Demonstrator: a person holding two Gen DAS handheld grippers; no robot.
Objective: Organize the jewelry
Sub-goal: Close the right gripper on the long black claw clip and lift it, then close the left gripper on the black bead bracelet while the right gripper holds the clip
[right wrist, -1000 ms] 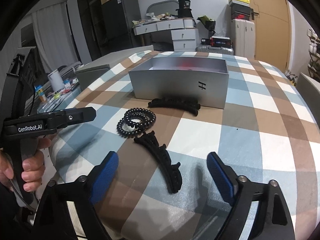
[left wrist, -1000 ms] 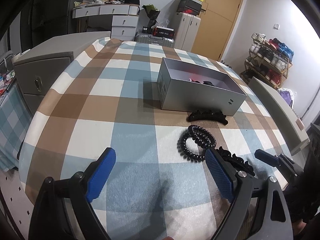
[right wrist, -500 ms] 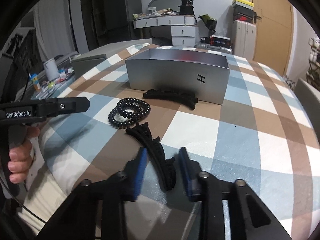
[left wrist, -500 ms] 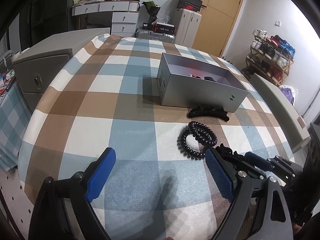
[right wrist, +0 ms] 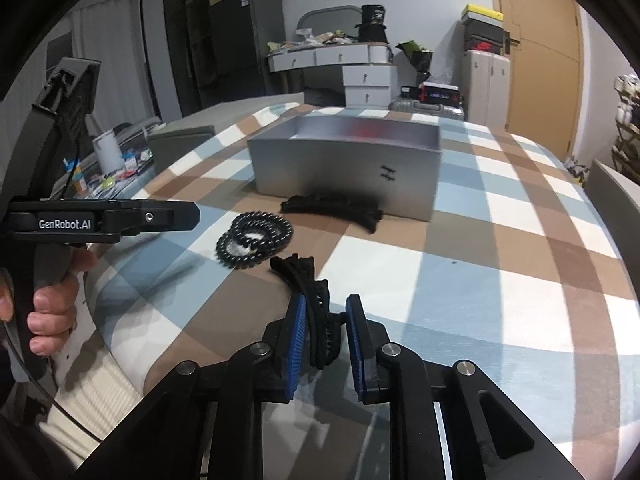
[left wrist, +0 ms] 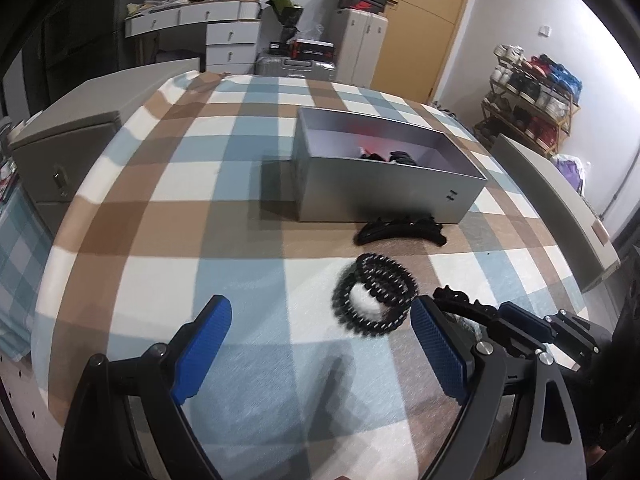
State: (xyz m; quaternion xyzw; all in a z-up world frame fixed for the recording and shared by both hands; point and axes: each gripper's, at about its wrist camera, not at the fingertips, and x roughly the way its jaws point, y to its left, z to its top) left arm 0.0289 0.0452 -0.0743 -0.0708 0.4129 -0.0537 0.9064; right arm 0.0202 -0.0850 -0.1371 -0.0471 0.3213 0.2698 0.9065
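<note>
hair clip: black, long, toothed, curved

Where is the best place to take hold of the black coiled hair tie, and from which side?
Grip the coiled hair tie across one side of its ring, coming from above: it lies flat on the tablecloth, its centre open, so one finger can go inside. The left tool is open beside it.

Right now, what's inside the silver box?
In the left wrist view, the silver box holds a few dark pieces near its front wall, with something red beside them. The front wall hides the rest of the floor, so a count isn't possible.
</note>
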